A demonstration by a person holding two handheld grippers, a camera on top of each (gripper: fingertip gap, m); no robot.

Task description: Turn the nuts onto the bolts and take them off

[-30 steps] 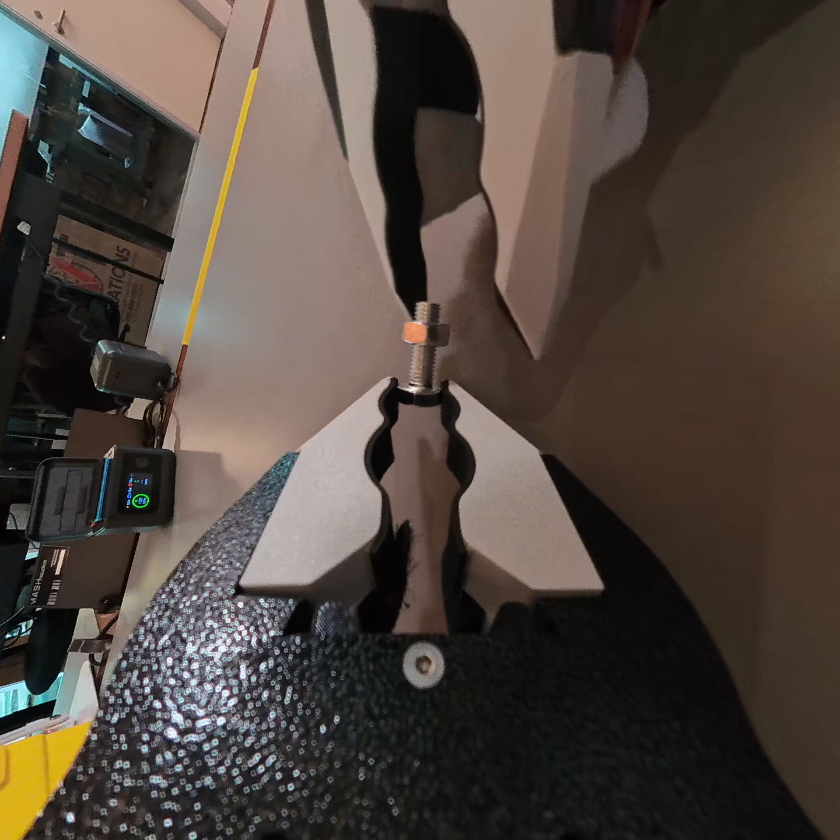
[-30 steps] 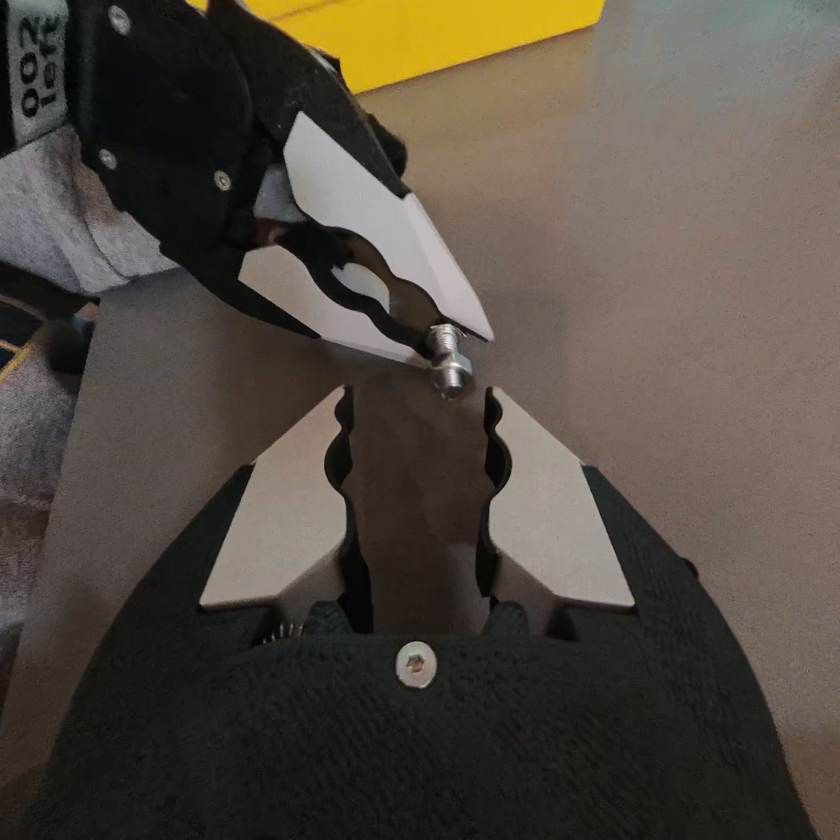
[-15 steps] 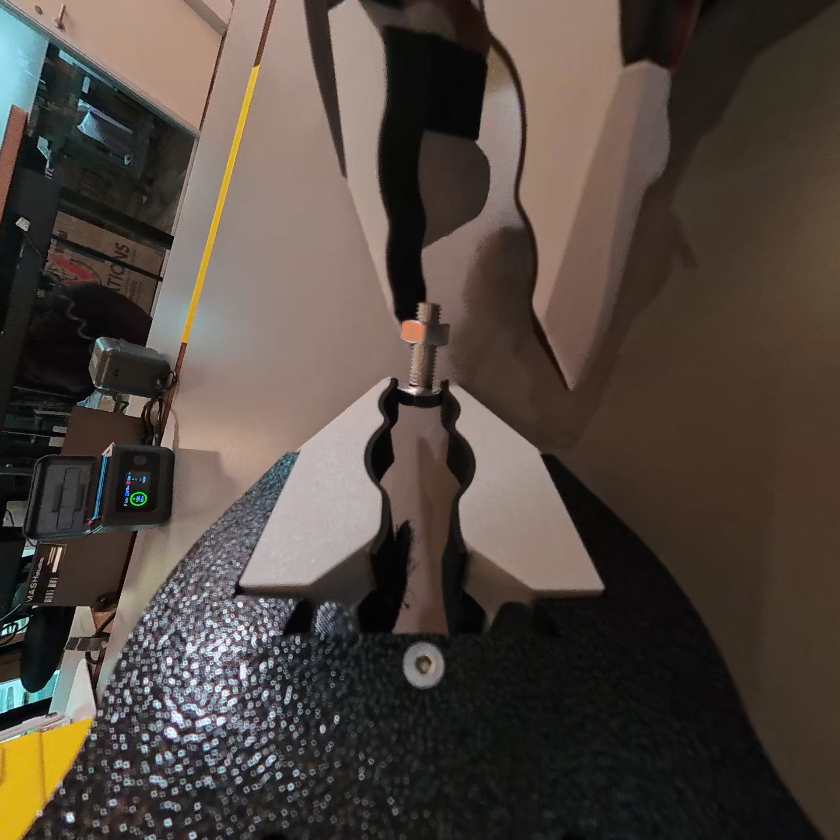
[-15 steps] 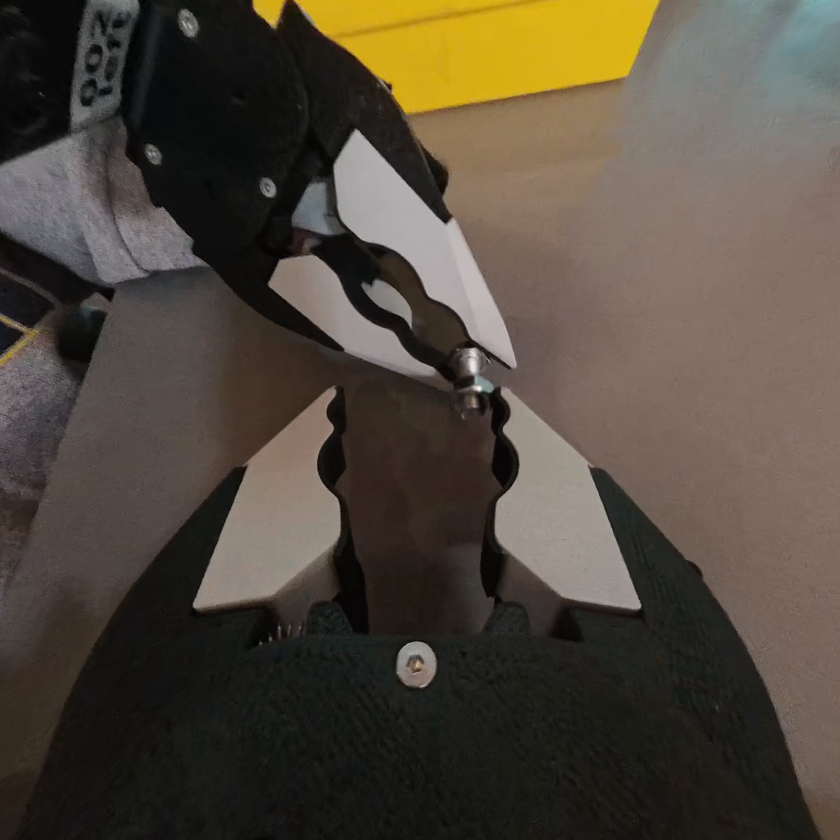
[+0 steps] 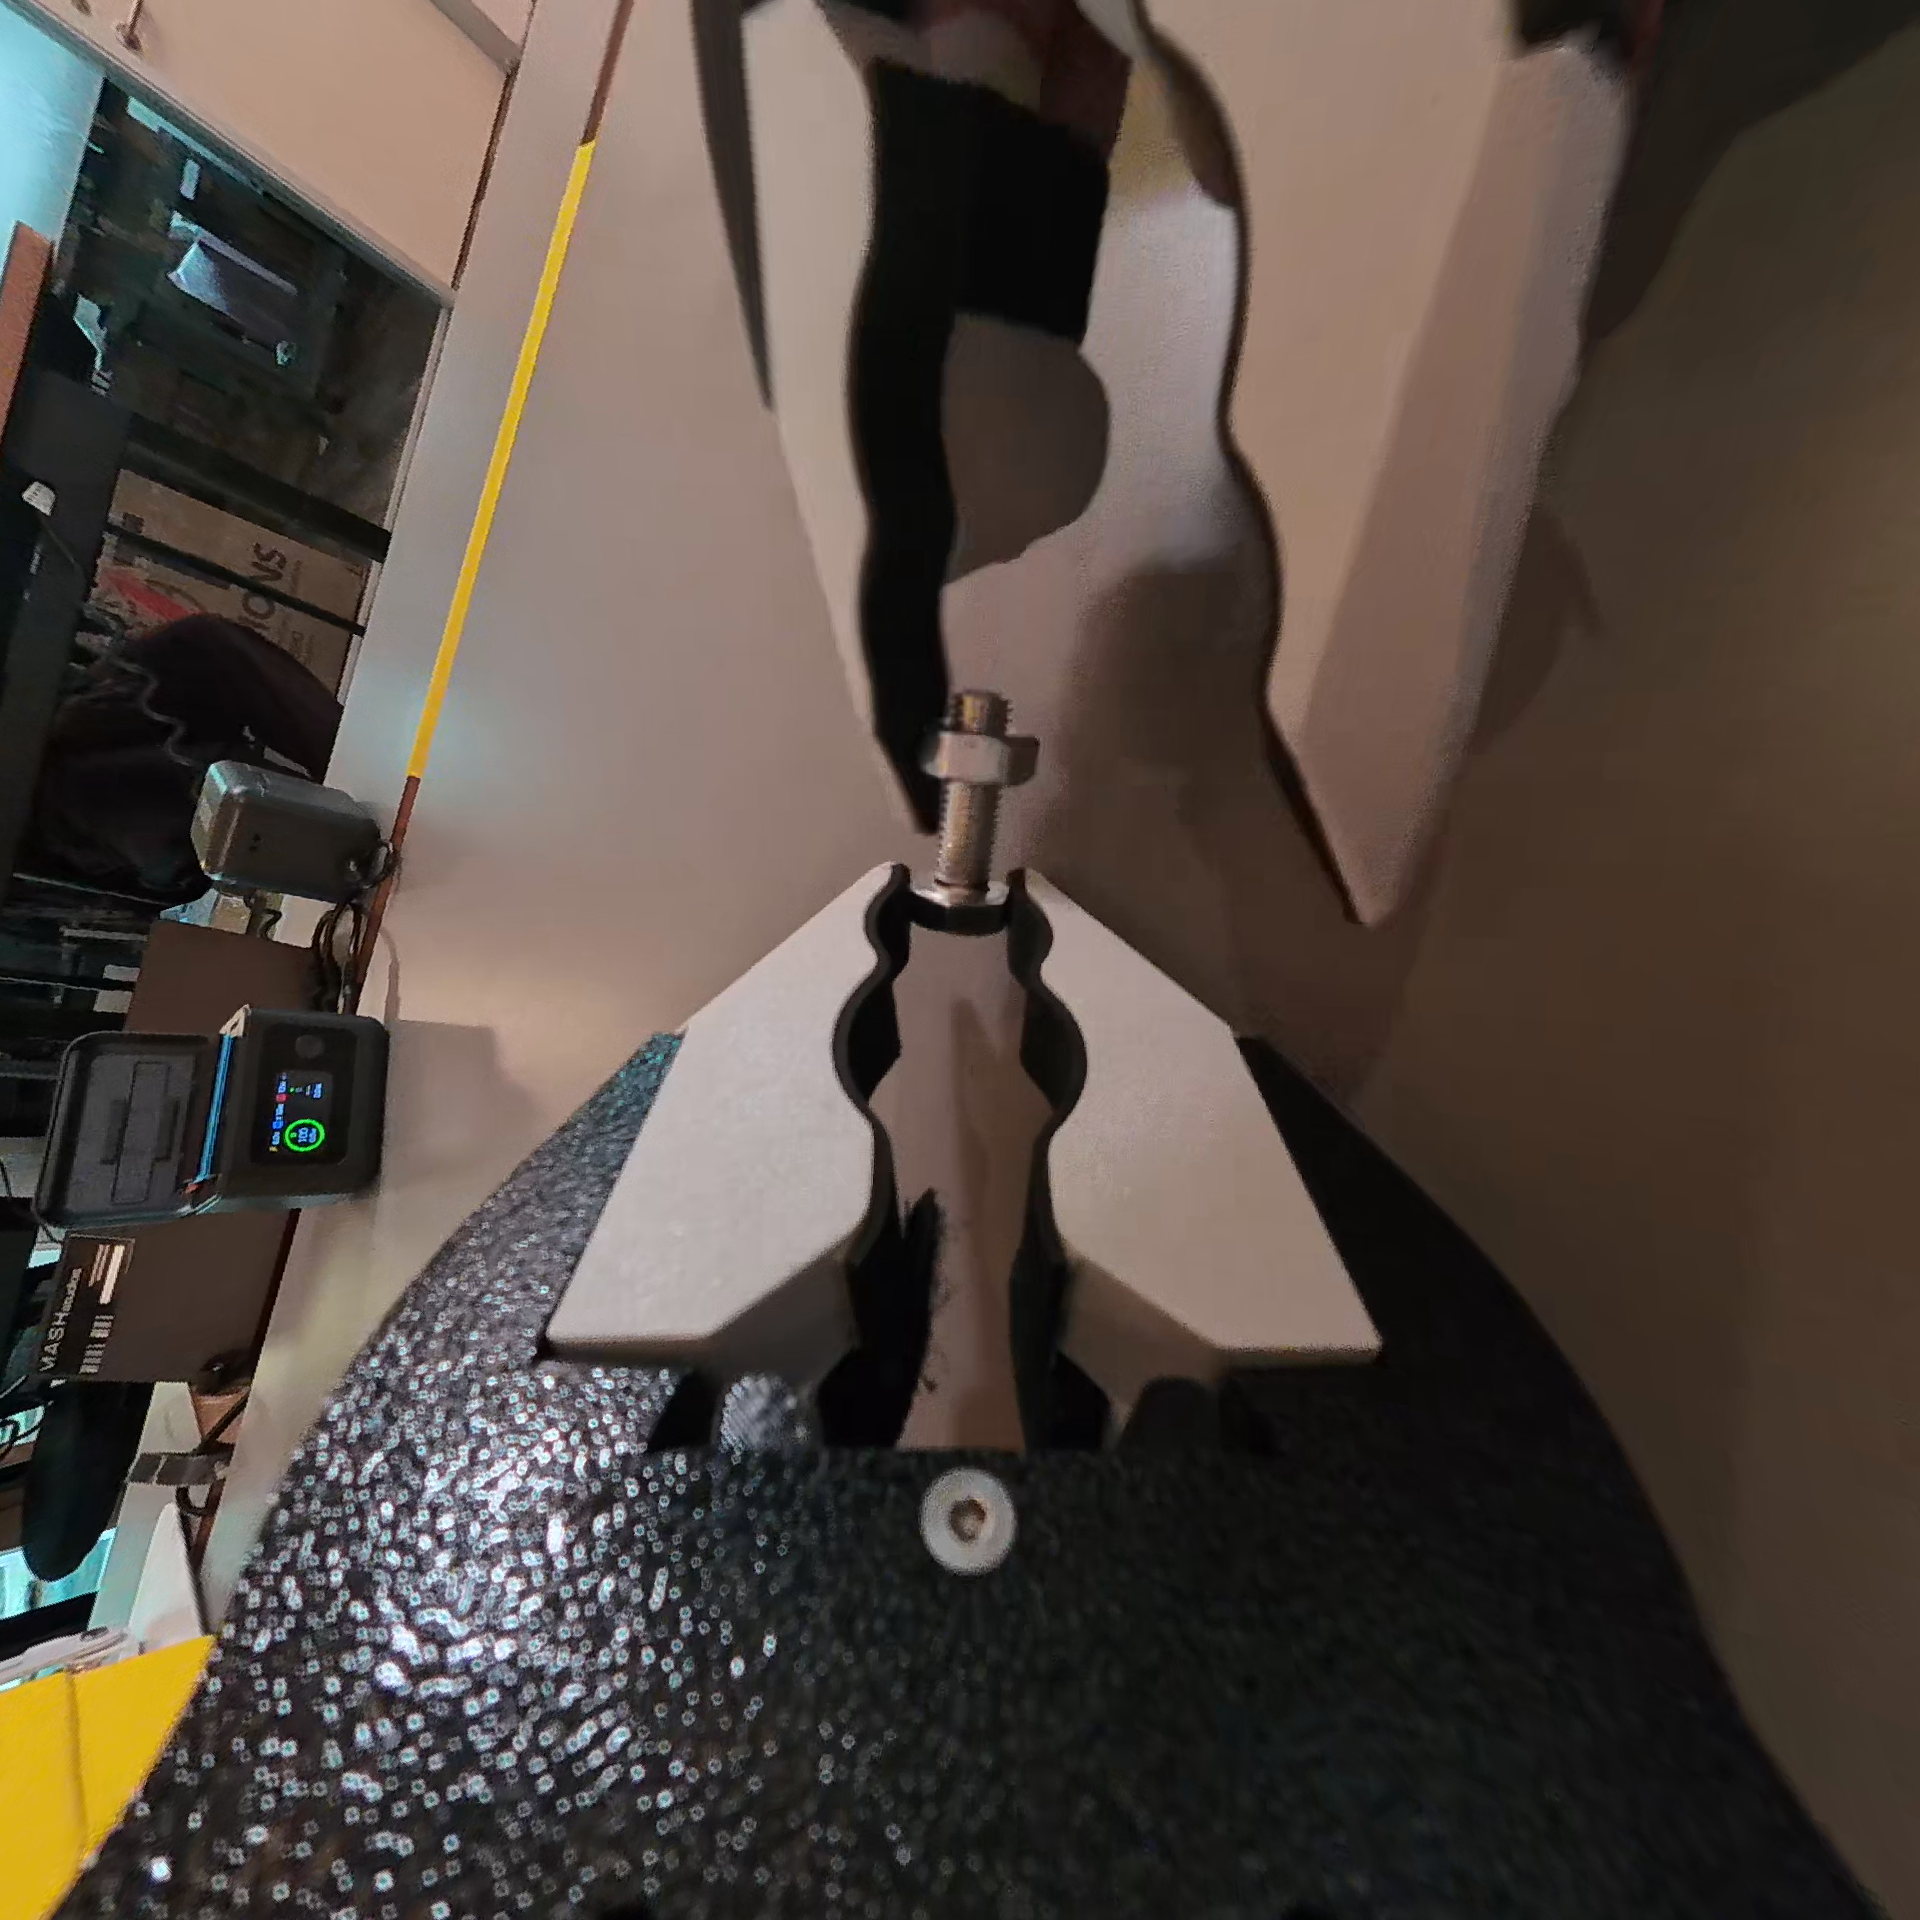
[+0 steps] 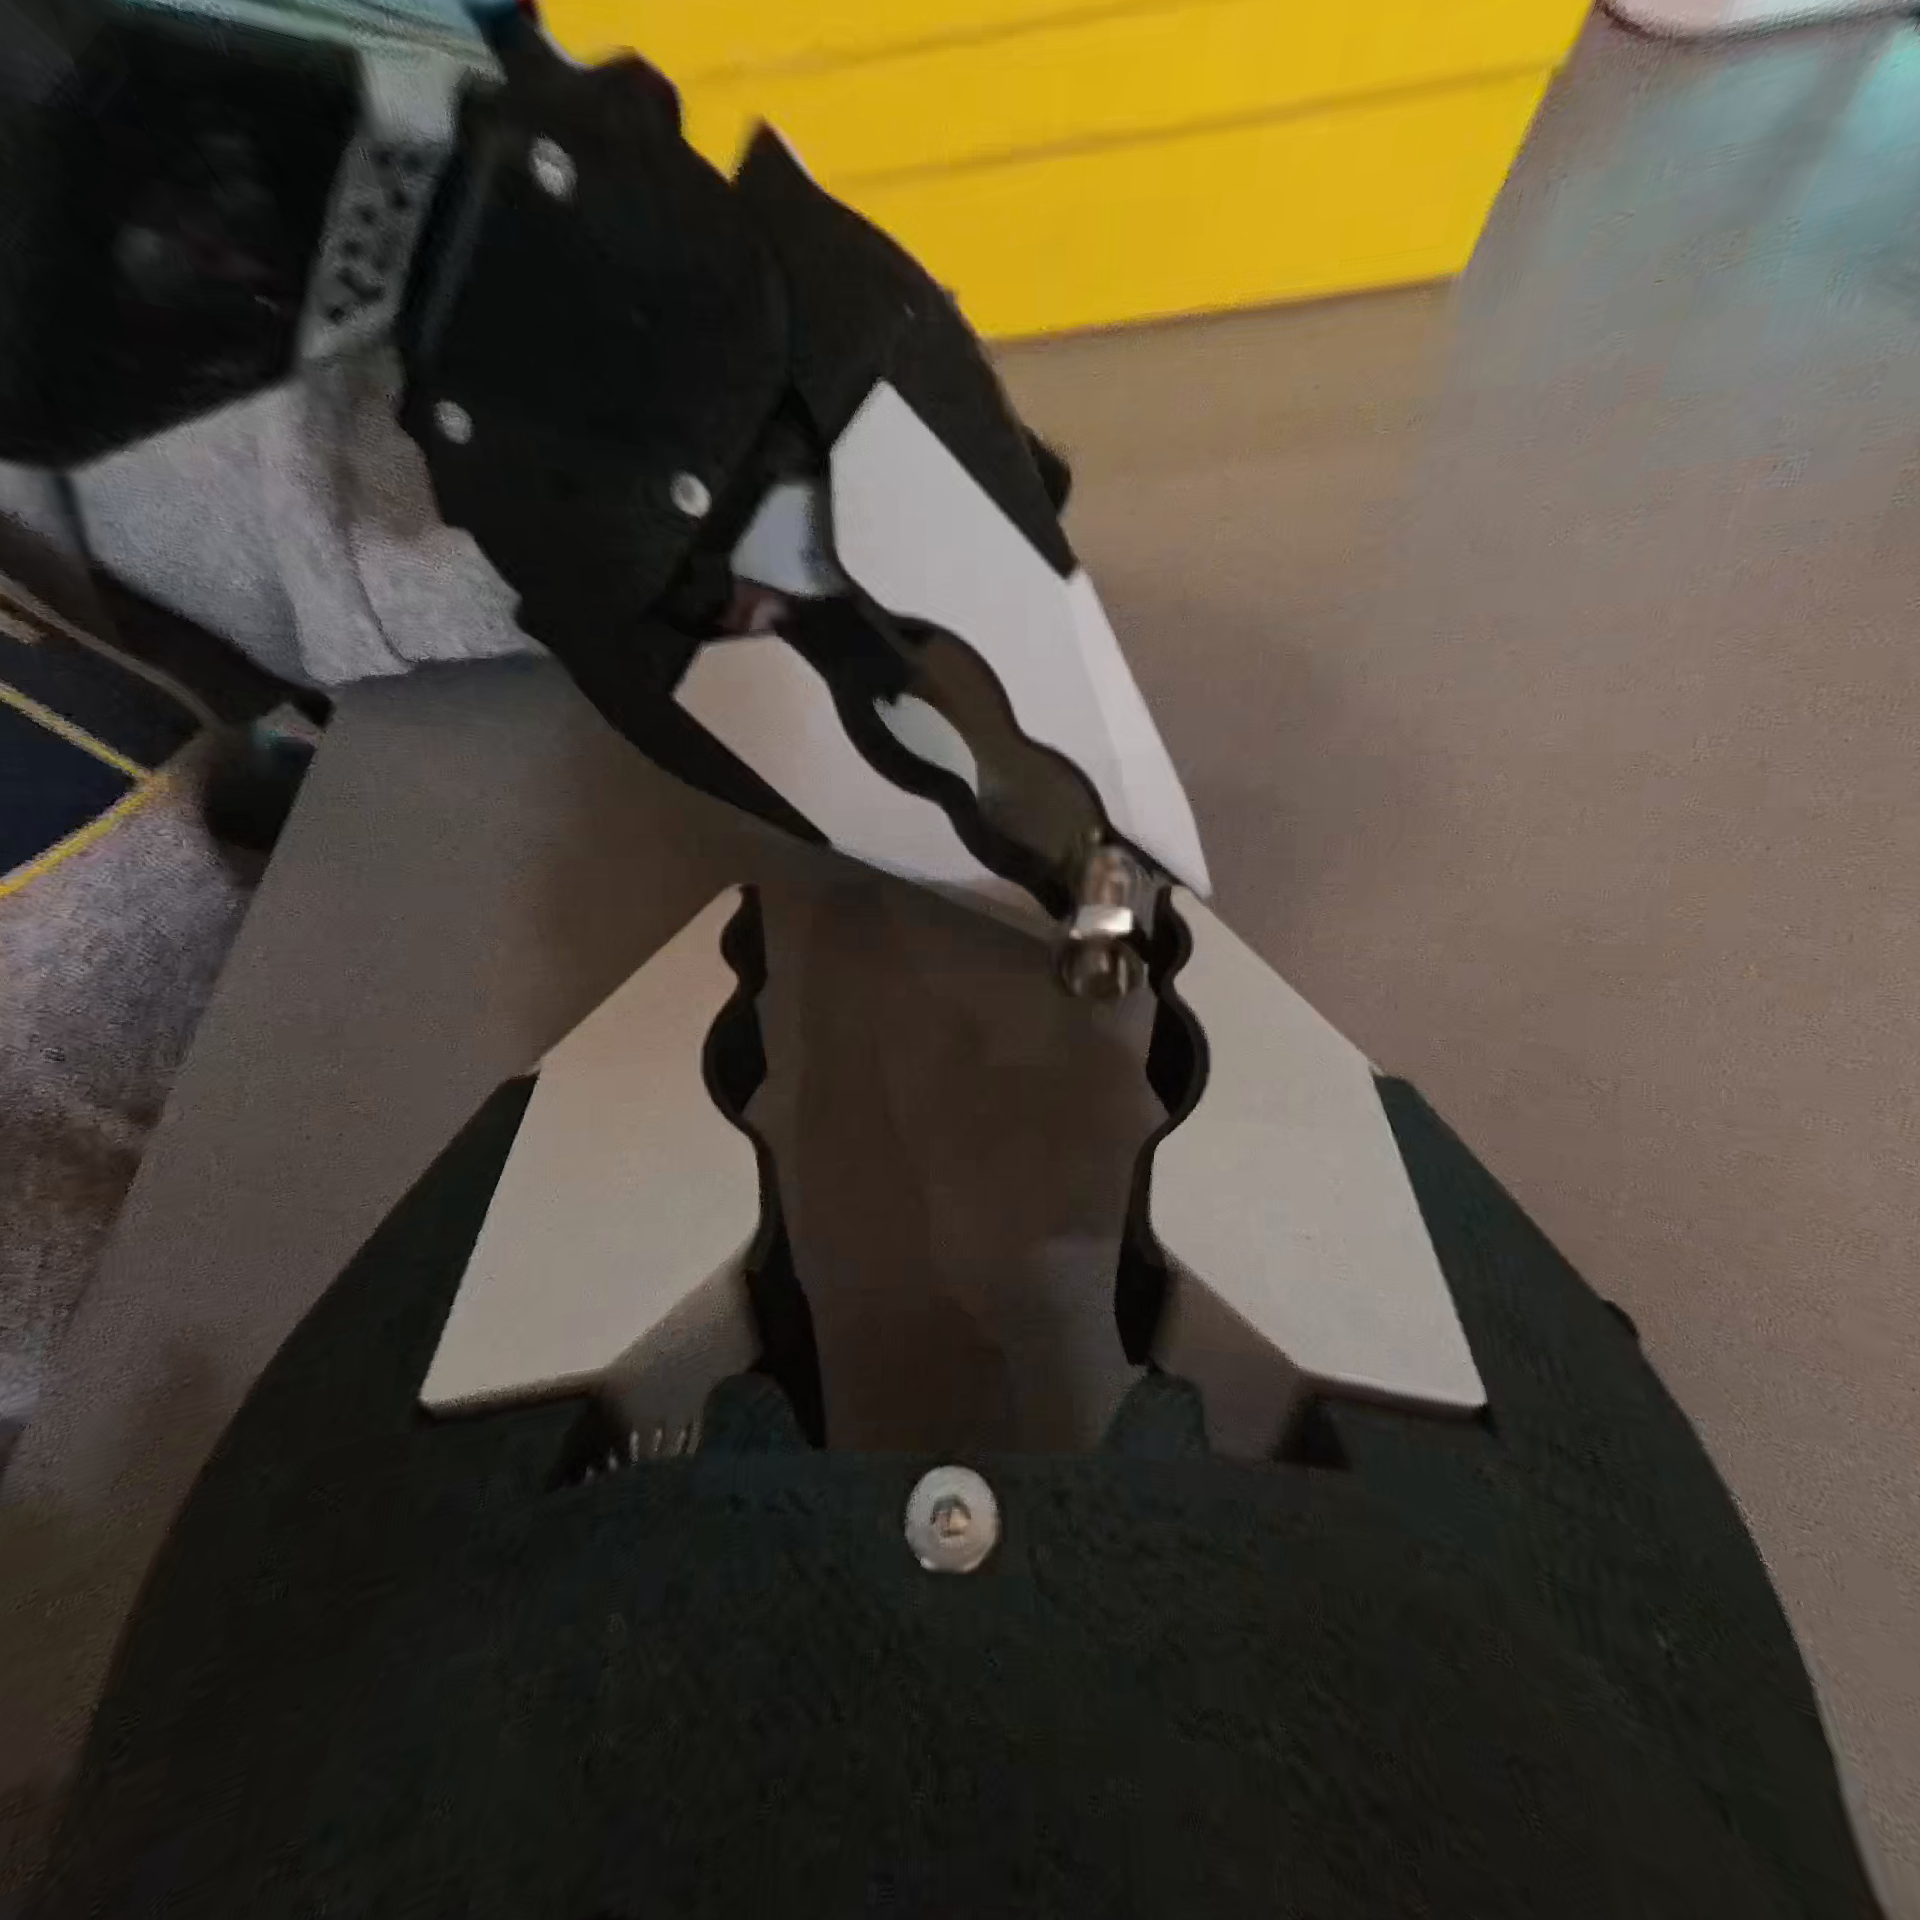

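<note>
My left gripper (image 5: 956, 883) is shut on the head of a small steel bolt (image 5: 961, 831), which sticks out forward from its tips. A hex nut (image 5: 977, 758) sits near the bolt's free end. My right gripper (image 6: 956, 925) is open. In the left wrist view the right gripper (image 5: 1143, 868) comes in from above, with one finger (image 5: 904, 623) beside the nut and the other off to the right. In the right wrist view the left gripper (image 6: 1122, 883) reaches in from the upper left, and the nut (image 6: 1101, 920) lies just inside my right fingertip (image 6: 1169, 935).
Both grippers are over a grey table (image 6: 1558, 727). A yellow box (image 6: 1143, 156) stands at the far side. A person's grey sleeve (image 6: 260, 540) is behind the left gripper. A small black device with a lit screen (image 5: 218, 1122) and the table's yellow-striped edge (image 5: 499, 468) are at the left.
My right gripper, still open, has moved in toward the bolt, so the nut now lies between its fingertips near one of them. My left gripper holds the bolt still.
</note>
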